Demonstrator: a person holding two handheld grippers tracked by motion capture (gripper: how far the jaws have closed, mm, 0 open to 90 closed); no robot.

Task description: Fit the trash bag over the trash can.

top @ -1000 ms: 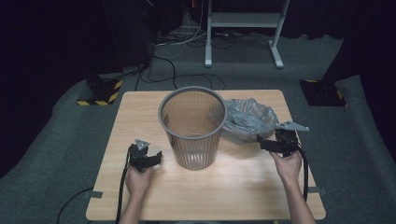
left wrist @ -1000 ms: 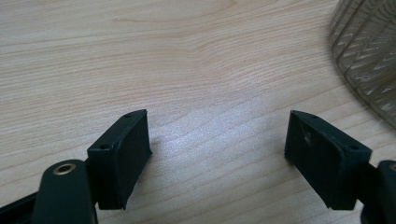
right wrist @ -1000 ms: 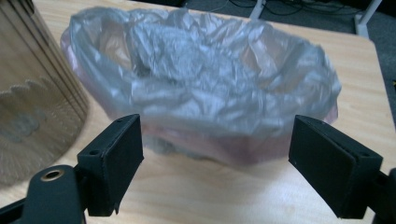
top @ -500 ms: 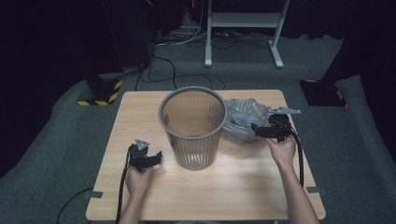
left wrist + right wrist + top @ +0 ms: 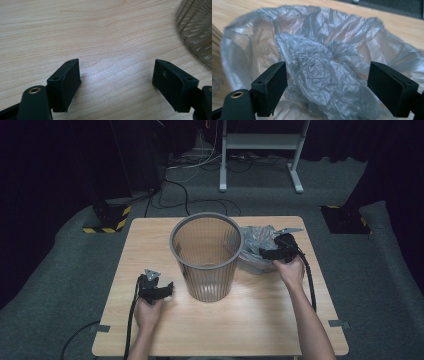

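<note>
Bag [image 5: 252, 250] lay crumpled beside bin [image 5: 206, 255], unfitted; right hand-held gripper [image 5: 327, 86] gaped at it, left hand-held gripper [image 5: 116, 82] gaped idle.

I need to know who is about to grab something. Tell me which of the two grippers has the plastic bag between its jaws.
The right gripper: its open jaws straddle the crumpled grey plastic bag. The left gripper is open over bare table beside the basket.
</note>
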